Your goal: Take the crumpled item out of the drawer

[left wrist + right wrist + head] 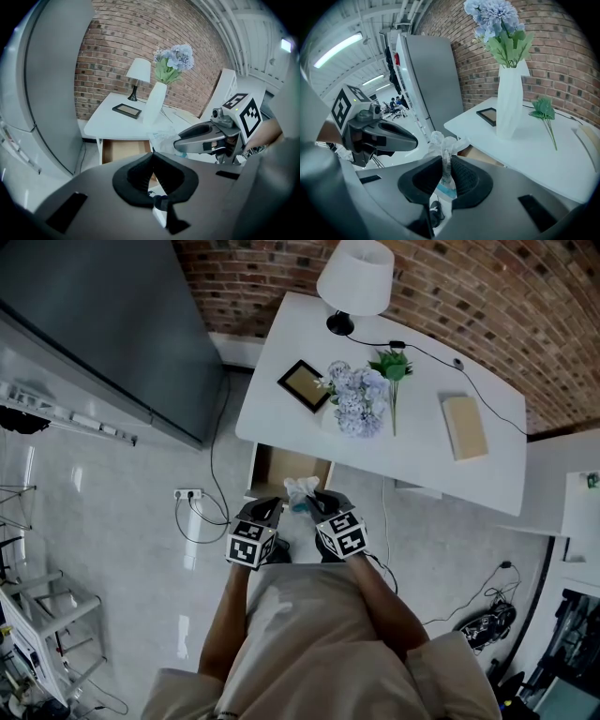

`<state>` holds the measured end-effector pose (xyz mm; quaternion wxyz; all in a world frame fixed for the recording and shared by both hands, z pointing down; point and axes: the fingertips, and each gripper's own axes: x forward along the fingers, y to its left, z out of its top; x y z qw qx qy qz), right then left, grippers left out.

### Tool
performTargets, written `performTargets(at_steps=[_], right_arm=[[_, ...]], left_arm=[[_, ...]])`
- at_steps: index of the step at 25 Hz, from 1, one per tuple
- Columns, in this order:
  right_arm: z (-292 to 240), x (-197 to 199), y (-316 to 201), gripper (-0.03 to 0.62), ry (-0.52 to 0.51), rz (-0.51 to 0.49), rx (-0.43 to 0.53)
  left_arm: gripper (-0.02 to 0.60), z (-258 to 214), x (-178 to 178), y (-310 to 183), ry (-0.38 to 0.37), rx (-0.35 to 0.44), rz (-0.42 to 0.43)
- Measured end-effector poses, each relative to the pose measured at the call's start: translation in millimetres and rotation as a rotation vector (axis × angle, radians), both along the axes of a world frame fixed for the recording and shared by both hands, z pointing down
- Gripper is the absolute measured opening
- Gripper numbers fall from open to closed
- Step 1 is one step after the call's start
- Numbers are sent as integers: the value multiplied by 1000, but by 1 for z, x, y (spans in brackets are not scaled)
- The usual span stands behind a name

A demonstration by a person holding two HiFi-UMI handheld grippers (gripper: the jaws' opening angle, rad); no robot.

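The crumpled item (443, 143), a wad of white and teal plastic, is pinched between the pads of my right gripper (446, 164). In the head view the crumpled item (302, 491) hangs at the front edge of the open wooden drawer (281, 465), with the right gripper (317, 504) shut on it. My left gripper (266, 512) is just to its left, apart from the wad. Its pads (140, 176) meet at the tips with nothing between them. From the left gripper view the right gripper (180, 143) holds the crumpled item (161, 138) in front of the drawer (124, 150).
Above the drawer the white table (422, 456) carries a lamp (354, 277), a picture frame (303, 385), a vase of blue flowers (354, 399), a green sprig (392, 367) and a tan book (464, 426). A grey cabinet (112, 324) stands left; a power strip (187, 494) and cables lie on the floor.
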<state>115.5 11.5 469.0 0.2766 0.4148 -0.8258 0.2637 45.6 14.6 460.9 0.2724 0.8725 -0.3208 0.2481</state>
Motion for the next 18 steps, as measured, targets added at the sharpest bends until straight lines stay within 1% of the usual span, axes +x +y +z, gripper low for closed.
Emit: performTargets(at_steps=[12,18], right_arm=[[3,3,-2,83,4,9,-5],[4,7,-1,83,10,17,-10]], left_arm=[[17,2,0,-1,-6,-9,3],[17,0,3,-3,10,1,-2]])
